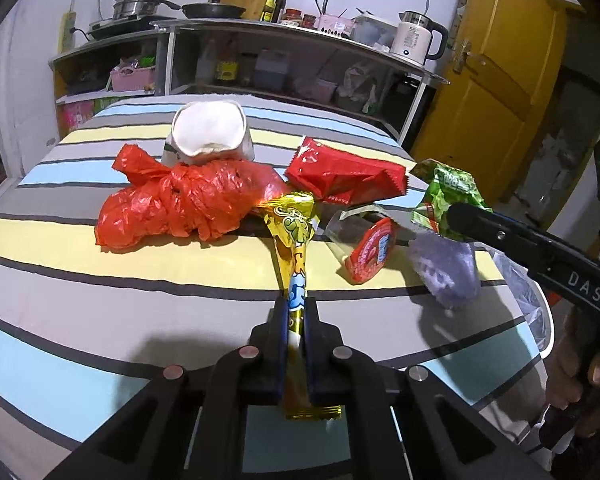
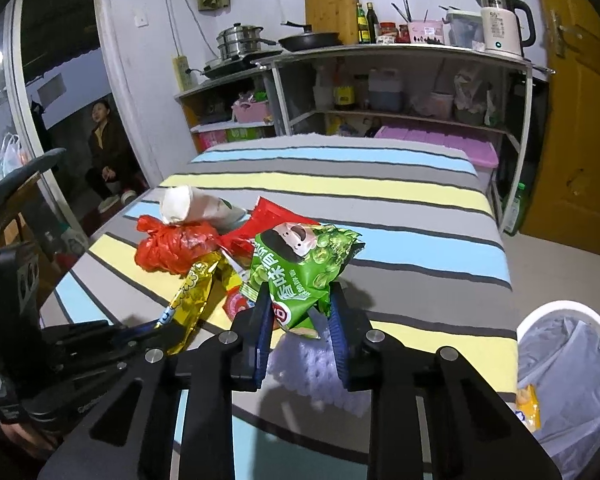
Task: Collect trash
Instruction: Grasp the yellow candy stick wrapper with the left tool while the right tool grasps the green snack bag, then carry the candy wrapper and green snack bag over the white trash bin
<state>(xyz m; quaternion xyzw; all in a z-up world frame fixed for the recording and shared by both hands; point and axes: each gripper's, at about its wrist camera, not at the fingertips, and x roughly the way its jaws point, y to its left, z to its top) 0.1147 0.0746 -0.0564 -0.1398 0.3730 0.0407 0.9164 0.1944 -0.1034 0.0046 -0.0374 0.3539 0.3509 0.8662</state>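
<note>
A pile of trash lies on the striped tablecloth (image 1: 80,280). My left gripper (image 1: 296,305) is shut on the tail of a long yellow foil wrapper (image 1: 294,236), whose far end rests against the pile. My right gripper (image 2: 298,304) is shut on the lower corner of a green snack bag (image 2: 300,264) and holds it upright; in the left wrist view that bag (image 1: 448,188) hangs at the right gripper's tip (image 1: 458,216). In the right wrist view the yellow wrapper (image 2: 192,296) runs into the left gripper (image 2: 156,326).
An orange-red plastic bag (image 1: 180,204), a crushed white paper cup (image 1: 208,132), a red wrapper (image 1: 340,176), a clear cup with a red lid (image 1: 372,256) and purple foam netting (image 1: 448,272) lie on the cloth. A lined white bin (image 2: 568,376) stands beside the table's right edge. Kitchen shelves stand behind.
</note>
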